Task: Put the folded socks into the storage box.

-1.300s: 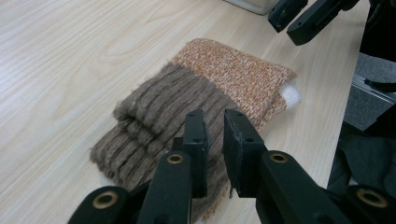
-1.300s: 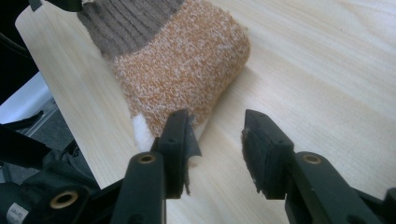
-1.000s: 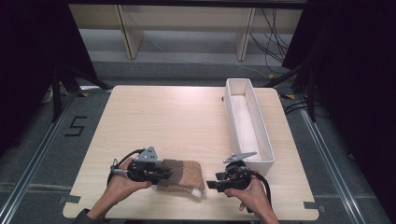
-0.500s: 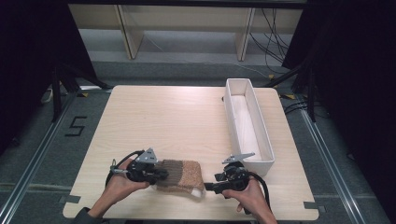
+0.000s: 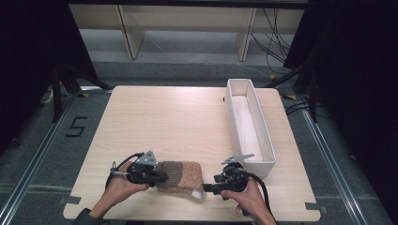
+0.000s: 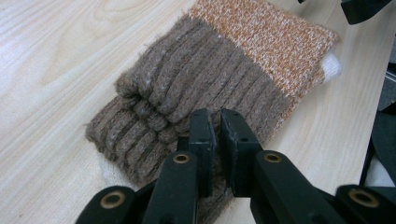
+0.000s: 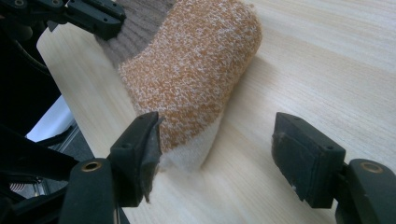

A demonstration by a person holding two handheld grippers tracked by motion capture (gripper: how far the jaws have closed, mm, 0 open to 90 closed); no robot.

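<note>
A folded knitted sock [image 5: 180, 176], brown ribbed cuff and orange-flecked foot with a white toe, lies near the front edge of a light wooden table [image 5: 178, 122]. The left gripper [image 5: 157, 176] has been closing and pinches the brown cuff. The right gripper [image 5: 210, 188] has been opening; its jaws stand wide around the white toe.

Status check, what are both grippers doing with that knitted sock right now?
Left gripper shut on knitted sock, brown cuff. Right gripper open, jaws just widened at white toe. Nothing in the way.
</note>
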